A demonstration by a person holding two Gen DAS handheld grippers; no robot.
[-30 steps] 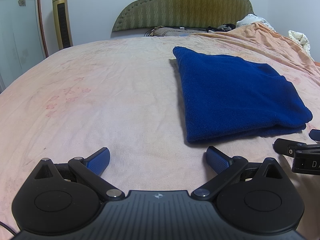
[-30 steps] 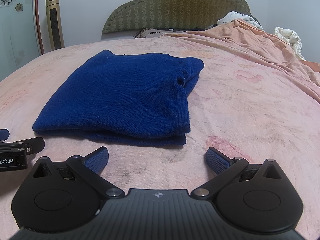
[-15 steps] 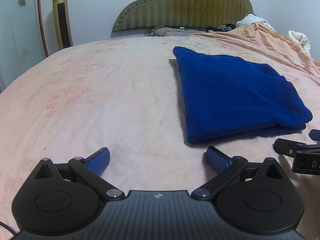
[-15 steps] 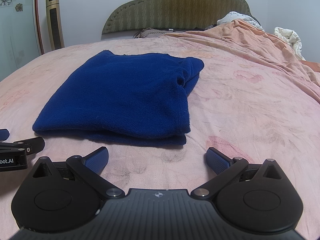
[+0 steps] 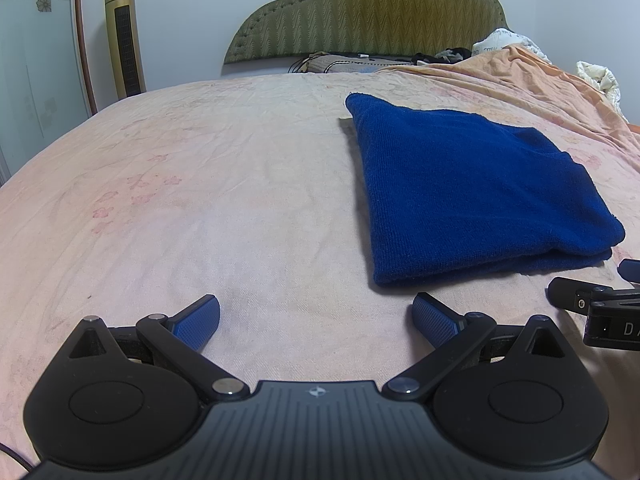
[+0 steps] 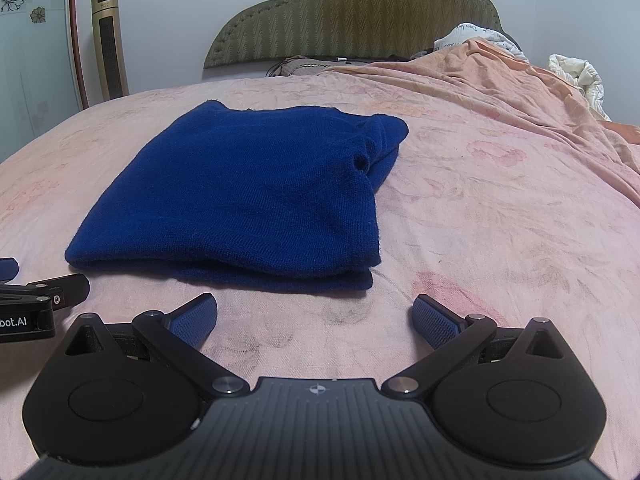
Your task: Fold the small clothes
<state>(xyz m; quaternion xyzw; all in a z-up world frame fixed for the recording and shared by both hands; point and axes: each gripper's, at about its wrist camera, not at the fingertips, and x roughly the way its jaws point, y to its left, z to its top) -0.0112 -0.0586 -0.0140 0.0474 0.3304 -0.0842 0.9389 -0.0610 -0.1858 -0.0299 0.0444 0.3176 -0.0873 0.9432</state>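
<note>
A dark blue knitted garment (image 6: 240,196), folded into a thick, roughly square stack, is laid flat on a pale pink floral bedsheet (image 5: 200,200). In the right wrist view it is seen at 11 o'clock, just beyond the fingertips; in the left wrist view it (image 5: 472,192) is placed at 1 o'clock. The rounded fold is turned toward the cameras; a bunched, looser edge is noted at the stack's far right corner.

The right gripper (image 6: 316,316) is held low over the sheet, jaws spread wide, nothing gripped between the blue textured pads (image 6: 192,320). It is kept just short of the garment's near edge, not touching it. The left gripper (image 5: 316,316) is likewise held wide apart and empty, bare sheet between its pads (image 5: 434,320). The garment is offset to its right.

Each tool is glimpsed by the other's camera: right gripper at 3 o'clock in the left view, left gripper (image 6: 36,296) at 9 o'clock in the right view.

Further out, at 12 o'clock, an olive quilted headboard (image 5: 368,12) is seen; at 10 o'clock, a gold tower fan (image 5: 124,36); at 2 o'clock, a rumpled peach blanket (image 6: 500,76).
</note>
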